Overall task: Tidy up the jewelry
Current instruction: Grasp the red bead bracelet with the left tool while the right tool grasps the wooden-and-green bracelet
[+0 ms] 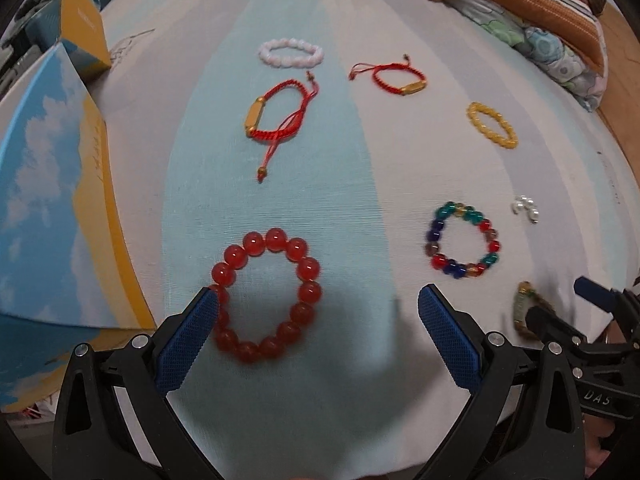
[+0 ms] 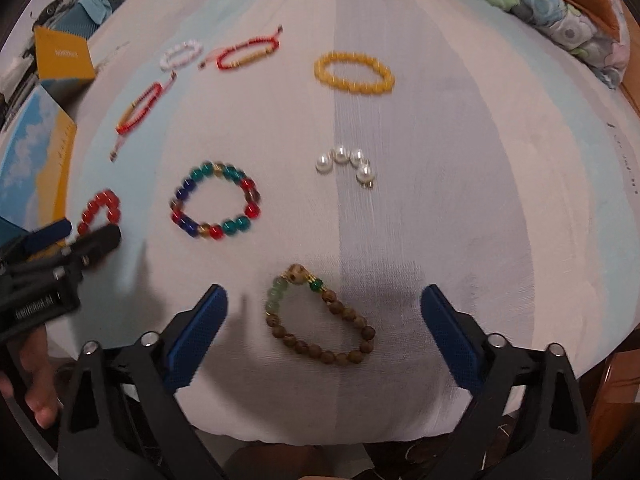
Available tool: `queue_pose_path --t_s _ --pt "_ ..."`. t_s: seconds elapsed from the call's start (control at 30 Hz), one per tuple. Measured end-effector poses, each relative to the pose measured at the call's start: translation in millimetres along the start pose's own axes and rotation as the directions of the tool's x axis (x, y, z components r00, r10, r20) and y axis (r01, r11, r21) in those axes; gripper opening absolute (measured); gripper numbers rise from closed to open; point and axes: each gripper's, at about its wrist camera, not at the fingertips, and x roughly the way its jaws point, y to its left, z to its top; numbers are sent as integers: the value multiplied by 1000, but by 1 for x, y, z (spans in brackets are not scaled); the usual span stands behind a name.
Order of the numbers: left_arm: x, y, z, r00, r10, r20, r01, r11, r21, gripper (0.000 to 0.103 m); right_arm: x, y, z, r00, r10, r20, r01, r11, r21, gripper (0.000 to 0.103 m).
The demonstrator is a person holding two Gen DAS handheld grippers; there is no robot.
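Note:
Several bracelets lie on a striped cloth [image 1: 360,184]. My left gripper [image 1: 318,304] is open over a big red bead bracelet [image 1: 266,300], whose left side touches the left pad. My right gripper [image 2: 324,300] is open around a brown and green bead bracelet [image 2: 320,320], also seen in the left wrist view [image 1: 524,312]. A multicolour bead bracelet [image 2: 216,202] lies between the two. Pearl pieces [image 2: 346,164], a yellow bracelet [image 2: 354,73], two red cord bracelets [image 1: 276,114] [image 1: 398,78] and a white bracelet [image 1: 290,53] lie farther off.
A blue and yellow box lid [image 1: 48,208] stands at the left and a smaller yellow box [image 1: 82,36] behind it. Folded quilts and an orange pillow [image 1: 520,4] sit at the far right. The cloth's front edge is close under both grippers.

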Motion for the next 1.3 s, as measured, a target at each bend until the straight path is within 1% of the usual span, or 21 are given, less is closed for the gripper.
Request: queue_pose_path --t_s 0.1,0.17,0.33,0.43,0.57,0.67,0.77,0.83,0.9,0.97,1.0,1.03,1.07,1.13,1.17,1.23,1.27,1.3 --pt "9 2 2 1000 5 -13 -5 1000 -1 97 6 -4 -2 1000 -4 -13 4 1000 4 87" --pt "11 1 3 1000 14 -7 -14 1000 14 97 9 -6 -3 1000 2 -20 -2 1000 5 84" --pt "11 -1 3 1000 30 5 -30 999 23 97 12 -9 -4 999 12 -32 -12 1000 7 73" --pt "11 -4 2 999 34 4 -34 999 39 97 14 -8 -4 999 24 -37 -24 1000 4 69" --pt "17 -6 3 999 -1 -32 2 1000 26 97 14 -8 -6 999 29 -40 -28 1000 9 63" --pt "22 -9 1 999 21 -40 -20 999 29 97 15 -7 -6 999 28 -40 -28 1000 9 57" --pt "24 -12 2 999 23 -42 -22 999 32 89 15 -8 -6 999 30 -41 -29 999 24 49" --pt "24 -14 2 999 19 -44 -17 999 39 83 15 -9 -6 998 37 -43 -36 999 36 41" --pt "25 -15 2 999 13 -46 -11 999 43 79 15 -10 -6 998 42 -45 -40 998 46 35" --pt "23 -17 0 999 12 -43 -10 999 43 78 15 -9 -7 998 44 -43 -42 998 45 30" --pt "24 -17 0 999 11 -41 -9 999 45 77 15 -9 -7 998 45 -43 -43 998 44 25" --pt "24 -17 0 999 10 -39 -9 999 46 74 15 -9 -7 998 48 -43 -46 998 45 21" --pt "23 -17 -1 999 10 -38 -9 999 46 71 14 -9 -7 998 51 -43 -49 998 46 19" --pt "21 -17 -2 999 6 -34 -5 999 43 58 14 -7 -7 998 52 -42 -50 998 38 13" --pt "19 -14 -2 999 3 -34 -2 999 37 55 14 -6 -7 998 51 -41 -50 998 29 12" --pt "17 -12 -1 1000 -4 -28 5 999 35 41 14 -4 -8 998 50 -39 -49 999 21 7" --pt "16 -12 0 1000 -9 -26 10 999 37 38 16 1 -6 998 49 -39 -48 999 18 7" --pt "15 -11 0 1000 -19 -22 20 999 40 31 15 1 -6 998 46 -36 -45 999 15 7"
